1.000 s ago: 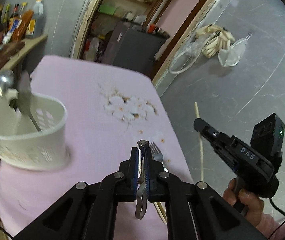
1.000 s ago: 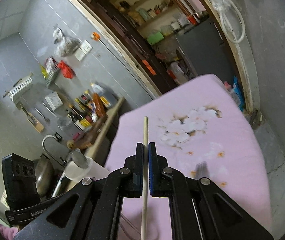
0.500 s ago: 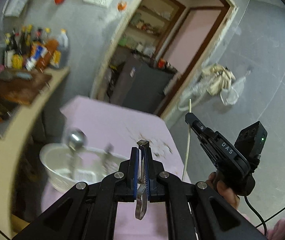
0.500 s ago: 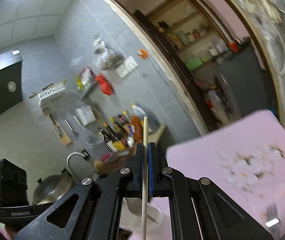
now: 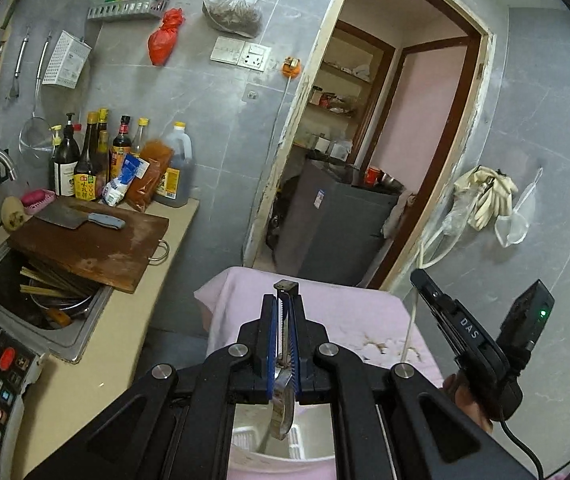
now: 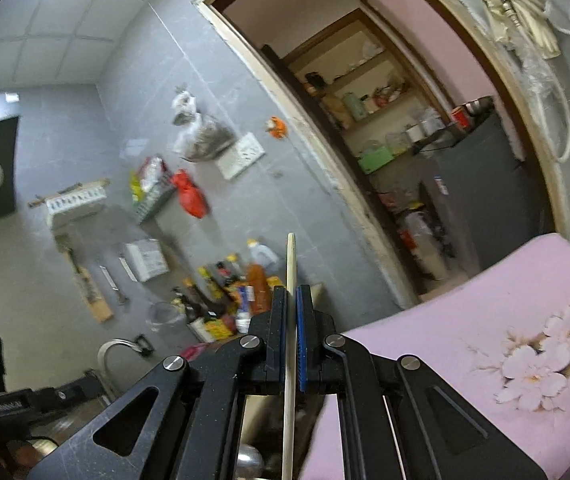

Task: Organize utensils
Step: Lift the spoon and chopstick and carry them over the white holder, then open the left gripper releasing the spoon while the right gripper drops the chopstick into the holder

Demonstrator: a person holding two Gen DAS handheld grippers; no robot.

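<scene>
My left gripper (image 5: 284,303) is shut on a metal peeler (image 5: 282,412) that hangs down between the fingers, above the white utensil basket (image 5: 285,450) at the bottom of the left wrist view. My right gripper (image 6: 293,300) is shut on a pale wooden chopstick (image 6: 289,360), held upright. The right gripper also shows in the left wrist view (image 5: 421,280) at the right, with the chopstick (image 5: 409,328) below it. A spoon bowl (image 6: 250,462) shows under the right gripper.
A pink flowered cloth (image 5: 341,312) covers the table. To the left is a counter with a cutting board and cleaver (image 5: 81,220), a sink (image 5: 41,300) and several bottles (image 5: 97,160). A doorway with a grey cabinet (image 5: 333,224) lies behind.
Both grippers have tilted upward and risen, so the views now show the wall and doorway instead of the tabletop. The basket has moved from the left to directly under the left gripper.
</scene>
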